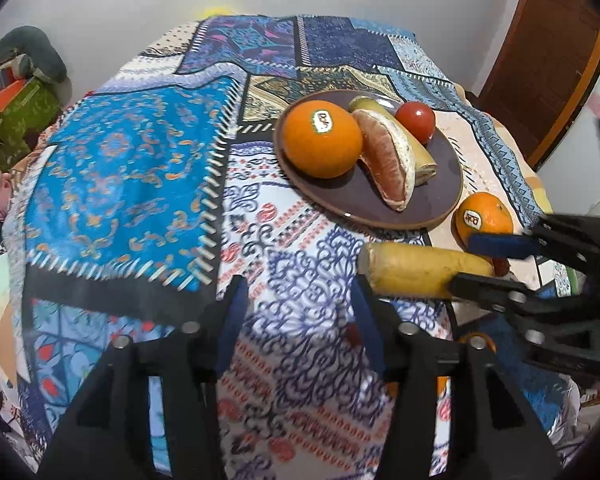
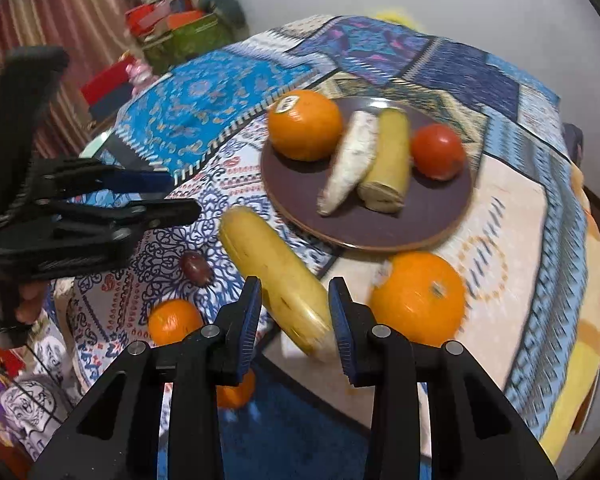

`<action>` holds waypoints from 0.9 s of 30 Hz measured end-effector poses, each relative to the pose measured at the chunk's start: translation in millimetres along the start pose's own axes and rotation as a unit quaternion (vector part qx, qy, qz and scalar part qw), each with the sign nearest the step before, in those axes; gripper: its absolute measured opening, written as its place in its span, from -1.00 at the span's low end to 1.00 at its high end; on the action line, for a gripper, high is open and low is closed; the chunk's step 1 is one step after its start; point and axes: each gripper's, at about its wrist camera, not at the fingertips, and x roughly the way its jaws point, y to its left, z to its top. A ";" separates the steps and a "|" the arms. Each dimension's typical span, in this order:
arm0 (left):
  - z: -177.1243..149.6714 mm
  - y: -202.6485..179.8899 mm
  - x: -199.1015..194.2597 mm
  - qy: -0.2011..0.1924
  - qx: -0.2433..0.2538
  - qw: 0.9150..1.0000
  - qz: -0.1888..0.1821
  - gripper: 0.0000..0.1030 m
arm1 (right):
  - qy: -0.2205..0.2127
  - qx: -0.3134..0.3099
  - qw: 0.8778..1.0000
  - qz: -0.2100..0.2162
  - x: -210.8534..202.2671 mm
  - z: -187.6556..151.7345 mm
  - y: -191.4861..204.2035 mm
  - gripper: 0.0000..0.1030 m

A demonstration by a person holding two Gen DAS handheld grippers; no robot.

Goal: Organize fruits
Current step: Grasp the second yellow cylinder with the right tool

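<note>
Between the blue-padded fingers of the right gripper (image 2: 296, 320), a long yellow peeled banana piece (image 2: 276, 276) is pinched near its close end, the rest pointing toward the plate. From the left wrist view the same piece is seen held clear of the cloth, just short of the plate's near edge. The left gripper (image 1: 300, 312) is spread with nothing between its jaws, only the patterned blue and white patchwork tablecloth (image 1: 132, 184) being seen through the gap.

Just beyond the banana piece, a round dark brown plate (image 2: 432, 220) is laid out with a large stickered orange (image 2: 305, 124), a pale peeled citrus segment (image 2: 350, 164), a shorter cut banana piece (image 2: 388, 160) and a red tomato (image 2: 437, 151). Beside the plate, a second large orange (image 2: 418, 298) rests on the cloth, with a small tangerine (image 2: 174, 322) and a small dark red-brown fruit (image 2: 196, 267) nearer the left gripper.

The banana piece is judged light, soft and easily bruised, with a slick surface; it is best gripped gently across its middle, and it could slip or squash under a firm squeeze.
</note>
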 end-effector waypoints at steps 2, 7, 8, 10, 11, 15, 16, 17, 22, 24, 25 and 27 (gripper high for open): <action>-4.4 3.3 -4.7 -0.001 -0.002 1.000 -0.001 0.07 | 0.010 -0.016 1.000 -0.002 10.4 6.7 6.3 -0.26; -13.9 9.7 -9.7 0.002 -0.012 1.000 -0.006 0.08 | 0.031 -0.046 0.998 0.007 28.3 17.5 16.0 -0.06; -14.9 10.4 -9.7 0.002 -0.014 1.000 -0.007 0.08 | 0.036 -0.052 0.998 0.007 31.1 18.3 17.6 -0.04; -16.6 10.6 -9.7 0.005 -0.018 1.000 -0.011 0.08 | 0.046 -0.057 0.997 0.004 37.2 19.2 18.5 -0.02; -17.4 10.1 -10.2 0.005 -0.018 1.000 -0.014 0.08 | 0.049 -0.054 0.997 0.006 39.1 19.4 18.3 -0.02; -21.1 3.9 -15.0 0.005 -0.014 1.000 -0.019 0.08 | 0.041 -0.041 0.998 0.002 35.5 16.5 17.2 -0.13; -21.8 1.5 -16.5 0.005 -0.012 1.000 -0.020 0.08 | 0.037 -0.038 0.999 -0.001 33.3 15.3 17.5 -0.17; -22.6 -1.1 -18.0 0.005 -0.011 1.000 -0.022 0.08 | 0.033 -0.034 0.999 -0.005 30.0 13.6 17.4 -0.24; -26.8 -15.7 -24.3 0.004 -0.003 1.000 -0.028 0.08 | -0.002 0.007 1.000 -0.007 0.9 4.4 7.5 -0.31; -28.7 -22.0 -25.7 0.006 -0.001 0.999 -0.031 0.08 | -0.019 0.020 1.000 -0.010 -13.6 2.0 3.9 -0.32; -30.0 -25.0 -26.4 0.008 0.001 0.999 -0.033 0.08 | -0.029 0.026 0.999 -0.011 -23.1 -0.1 1.6 -0.33; -32.6 -32.5 -27.1 0.010 0.006 0.999 -0.035 0.08 | -0.047 0.037 0.998 -0.017 -38.9 -3.2 -2.6 -0.34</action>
